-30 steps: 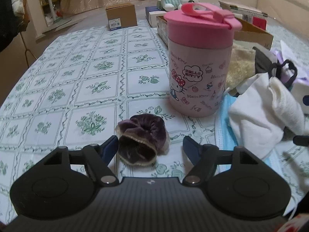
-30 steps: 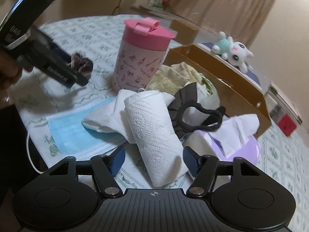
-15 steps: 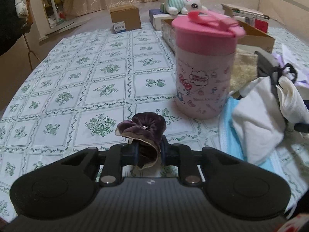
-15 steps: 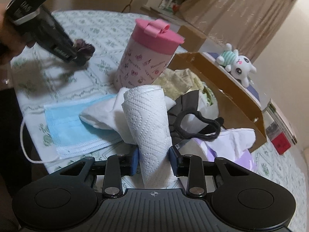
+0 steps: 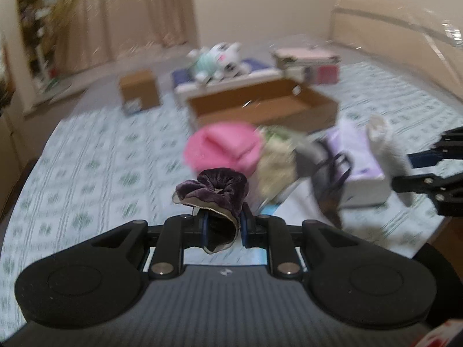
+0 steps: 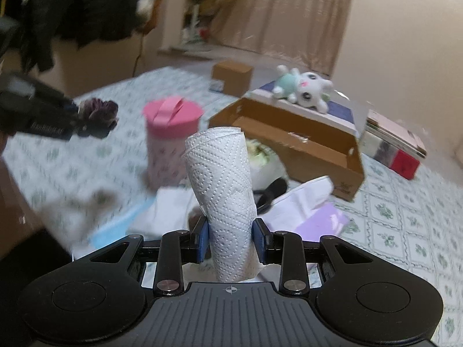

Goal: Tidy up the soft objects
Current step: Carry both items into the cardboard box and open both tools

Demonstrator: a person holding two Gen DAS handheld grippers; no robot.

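My left gripper is shut on a dark purple velvet scrunchie and holds it up above the table. It also shows at the left of the right wrist view, scrunchie in its tip. My right gripper is shut on a rolled white paper towel, held upright above the pile. An open brown cardboard box stands behind the pile; it also shows in the left wrist view.
A pink Hello Kitty cup stands on the green-patterned tablecloth. A pile holds a blue face mask, white cloth, a black strap and a purple tissue pack. A plush toy, books and a small box lie behind.
Both grippers closed on their objects, then lifted them: the scrunchie has left the table and the paper towel roll has risen off the pile. Both views now look higher and are motion-blurred.
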